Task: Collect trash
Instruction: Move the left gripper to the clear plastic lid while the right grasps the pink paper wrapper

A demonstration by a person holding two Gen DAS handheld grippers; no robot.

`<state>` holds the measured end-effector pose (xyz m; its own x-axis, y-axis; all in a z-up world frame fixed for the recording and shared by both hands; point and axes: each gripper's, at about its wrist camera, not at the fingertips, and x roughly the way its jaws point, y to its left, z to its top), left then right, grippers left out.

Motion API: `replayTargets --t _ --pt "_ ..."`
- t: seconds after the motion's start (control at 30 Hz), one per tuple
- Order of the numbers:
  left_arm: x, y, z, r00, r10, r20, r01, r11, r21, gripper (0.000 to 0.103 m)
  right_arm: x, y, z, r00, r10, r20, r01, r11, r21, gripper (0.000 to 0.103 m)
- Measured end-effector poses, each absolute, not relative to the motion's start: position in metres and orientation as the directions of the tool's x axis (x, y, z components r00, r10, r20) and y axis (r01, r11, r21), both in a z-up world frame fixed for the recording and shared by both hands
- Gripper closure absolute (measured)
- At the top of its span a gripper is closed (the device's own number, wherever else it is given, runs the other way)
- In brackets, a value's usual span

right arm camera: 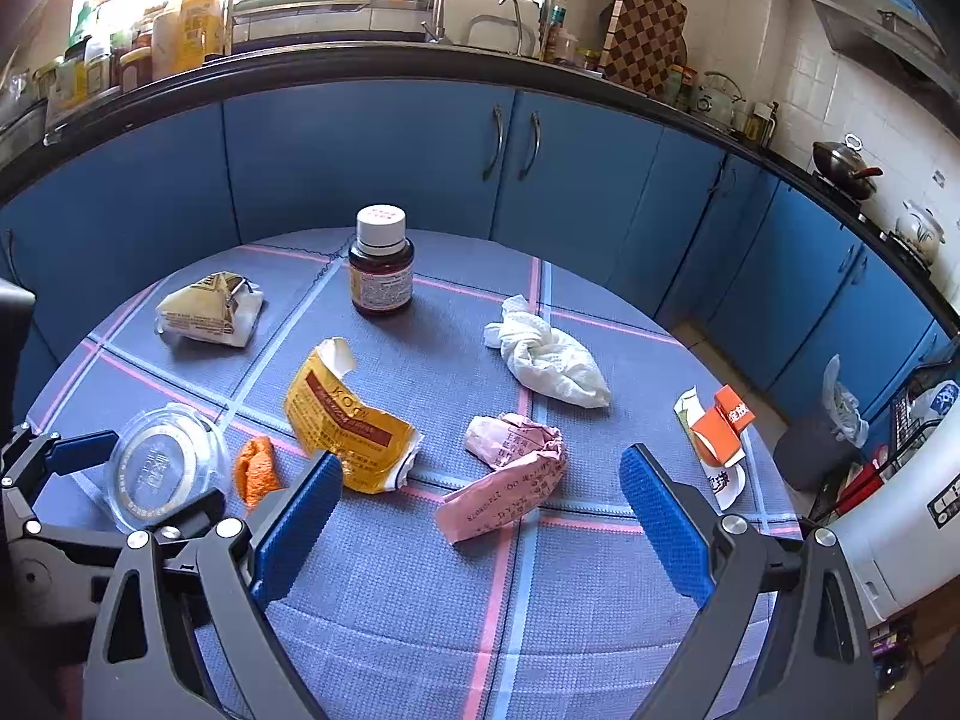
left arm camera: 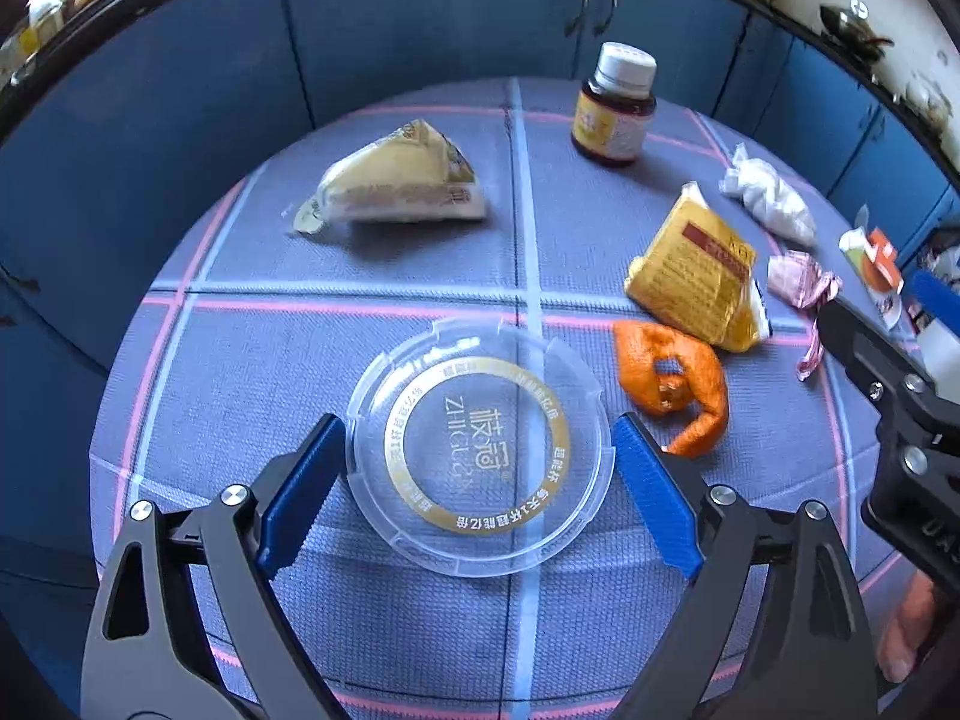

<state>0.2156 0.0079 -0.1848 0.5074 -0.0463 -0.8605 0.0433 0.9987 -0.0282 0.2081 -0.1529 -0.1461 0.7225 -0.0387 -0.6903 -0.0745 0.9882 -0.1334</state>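
- Left wrist view: our left gripper (left arm camera: pixel 480 468) stands wide, its blue pads on either side of the clear plastic lid (left arm camera: pixel 480 450), which lies flat on the checked tablecloth (left arm camera: pixel 240 372). Whether the pads touch the lid's rim we cannot tell; nothing is lifted.
- Same view: orange peel (left arm camera: pixel 672 378) sits just beside the lid, touching the yellow wrapper (left arm camera: pixel 696 276). Farther off lie the cream sandwich packet (left arm camera: pixel 396 186), the brown pill bottle (left arm camera: pixel 612 108) standing upright, the white tissue wad (left arm camera: pixel 768 192) and the pink wrapper (left arm camera: pixel 798 282).
- We judge the step in hand to be the first pick on this side: the lid is framed but not yet gripped. A flat lid offers little edge, so the next move likely calls for lowering until the pads bracket the rim, then closing gently; too hard and it may flex or pop out.
- Right wrist view: our right gripper (right arm camera: pixel 474 510) is also spread wide and carries nothing, hanging above the cloth with the pink wrapper (right arm camera: pixel 510 474) between and ahead of its fingers.
- Same view: the yellow wrapper (right arm camera: pixel 348 426) lies near the left finger; the orange-and-white carton scrap (right arm camera: pixel 720 438) is near the table's right edge; the tissue wad (right arm camera: pixel 546 360) and bottle (right arm camera: pixel 381 264) are beyond. The left gripper and lid (right arm camera: pixel 162 462) show at the far left.
- We see no bin on the table; a dark container with a bag (right arm camera: pixel 822 444) on the floor at right may be the destination, though we cannot confirm it.
- Next for this side, in our judgement: drop onto the pink wrapper and pinch its crumpled bulk.
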Motion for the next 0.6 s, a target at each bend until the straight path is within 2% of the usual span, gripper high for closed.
replayTargets --t 0.2,0.27,0.3,0.37,0.4,0.43,0.47,0.6 --pt "0.217 0.011 -0.187 0.523 -0.039 -0.852 0.033 0.999 -0.025 0.015 0.228 -0.167 -0.162 0.668 0.005 -0.744 -0.059 0.997 -0.046 0.011" --pt "0.216 0.012 -0.187 0.528 -0.037 -0.848 0.025 0.999 -0.028 0.016 0.233 -0.17 -0.168 0.647 0.008 -0.763 -0.052 0.998 -0.033 0.015" --pt "0.216 0.013 -0.187 0.53 -0.036 -0.847 0.022 0.999 -0.029 0.016 0.235 -0.171 -0.172 0.635 0.011 -0.773 -0.052 0.998 -0.029 0.02" --pt "0.215 0.012 -0.188 0.532 -0.033 -0.846 0.012 0.999 -0.032 0.017 0.237 -0.171 -0.177 0.612 0.009 -0.791 -0.054 0.998 -0.03 0.059" --pt "0.213 0.013 -0.186 0.534 -0.035 -0.845 0.009 0.999 -0.036 0.017 0.239 -0.171 -0.18 0.596 0.008 -0.803 -0.057 0.998 -0.033 0.06" --pt "0.214 0.014 -0.186 0.533 -0.037 -0.845 0.004 0.999 -0.041 0.017 0.238 -0.17 -0.181 0.596 -0.005 -0.803 -0.053 0.998 -0.045 0.072" --pt "0.213 0.014 -0.186 0.533 -0.034 -0.845 -0.002 0.999 -0.042 0.017 0.235 -0.169 -0.181 0.604 -0.01 -0.797 -0.058 0.997 -0.057 0.097" --pt "0.208 0.016 -0.185 0.541 -0.031 -0.84 -0.022 0.998 -0.051 0.018 0.226 -0.166 -0.177 0.608 0.006 -0.794 -0.071 0.996 -0.046 0.098"
